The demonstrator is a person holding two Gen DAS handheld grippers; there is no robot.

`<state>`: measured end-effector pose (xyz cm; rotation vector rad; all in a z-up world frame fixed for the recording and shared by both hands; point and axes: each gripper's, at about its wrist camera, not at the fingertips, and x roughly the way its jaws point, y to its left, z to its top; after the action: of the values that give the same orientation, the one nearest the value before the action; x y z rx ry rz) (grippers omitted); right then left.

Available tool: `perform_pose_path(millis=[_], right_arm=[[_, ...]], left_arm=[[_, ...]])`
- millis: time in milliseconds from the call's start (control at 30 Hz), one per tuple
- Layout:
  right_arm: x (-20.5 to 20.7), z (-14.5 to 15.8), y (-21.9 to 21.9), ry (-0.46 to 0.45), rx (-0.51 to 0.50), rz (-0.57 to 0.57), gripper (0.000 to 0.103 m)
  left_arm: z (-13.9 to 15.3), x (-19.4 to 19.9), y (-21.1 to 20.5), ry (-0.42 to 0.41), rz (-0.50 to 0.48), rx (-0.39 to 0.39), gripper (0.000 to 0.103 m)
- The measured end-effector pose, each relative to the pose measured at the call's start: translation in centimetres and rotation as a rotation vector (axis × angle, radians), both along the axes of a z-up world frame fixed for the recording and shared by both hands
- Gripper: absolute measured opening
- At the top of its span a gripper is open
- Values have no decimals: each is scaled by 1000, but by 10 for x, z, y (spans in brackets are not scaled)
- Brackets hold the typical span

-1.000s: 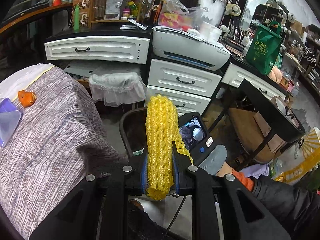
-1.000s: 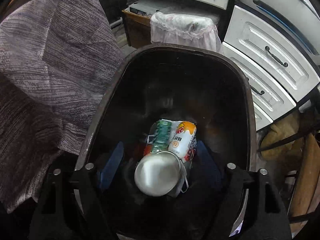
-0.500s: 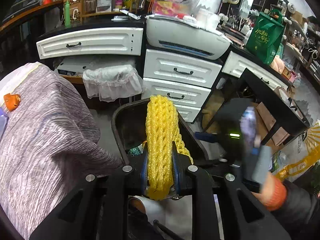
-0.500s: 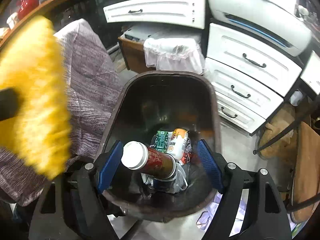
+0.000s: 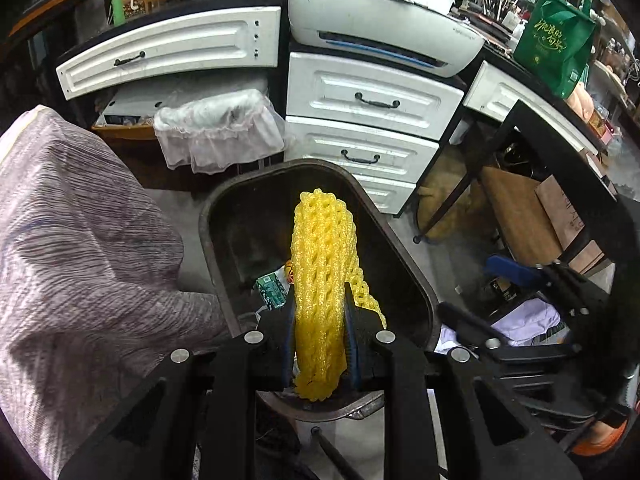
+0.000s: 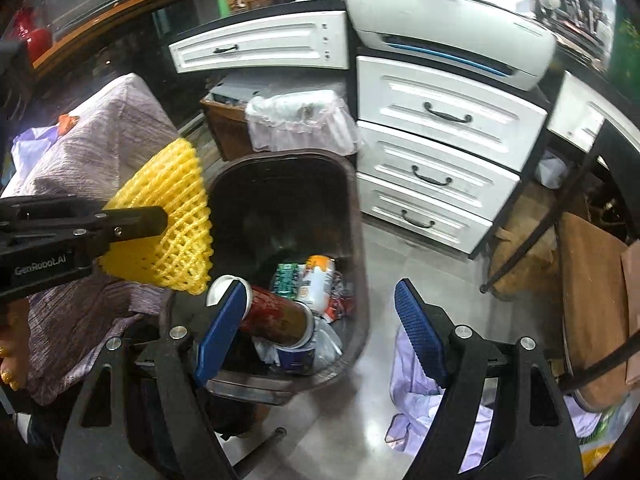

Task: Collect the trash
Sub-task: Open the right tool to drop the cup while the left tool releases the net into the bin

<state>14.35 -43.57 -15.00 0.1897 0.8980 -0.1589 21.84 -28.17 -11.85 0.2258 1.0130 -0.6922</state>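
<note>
while the left tool (image 5: pixel 320 344) pinches the yellow foam net (image 5: pixel 320 280), the open bin (image 5: pixel 404 264) sits right below it.

Both wrist fisheyes look steeply down, close above dark oval plastic trash bin (image 5: pixel 404 276) (image 6: pixel 352 240); both share white drawer cabinet (image 5: pixel 372 120) (image 6: pixel 440 148).

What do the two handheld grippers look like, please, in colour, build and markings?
Both are matte black frames with silver screw heads. The right gripper has long angular fingers faced with blue, finely ribbed pads. The left gripper has the same blue pads, and its side carries white "GenRobot.AI" lettering.
</note>
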Motion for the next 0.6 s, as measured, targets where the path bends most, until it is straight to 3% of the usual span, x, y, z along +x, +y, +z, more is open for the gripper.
perform_pose_path(millis=[167, 333, 600], right_arm=[[-10, -3, -17, 10, 1, -60, 76], [-16, -3, -22, 12, -9, -79, 76], [-14, -4, -21, 13, 8, -105, 76]], left_arm=[[-6, -2, -4, 5, -2, 8, 25], [-7, -6, -2, 0, 0, -7, 60], [3, -19, 4, -55, -19, -24, 77]])
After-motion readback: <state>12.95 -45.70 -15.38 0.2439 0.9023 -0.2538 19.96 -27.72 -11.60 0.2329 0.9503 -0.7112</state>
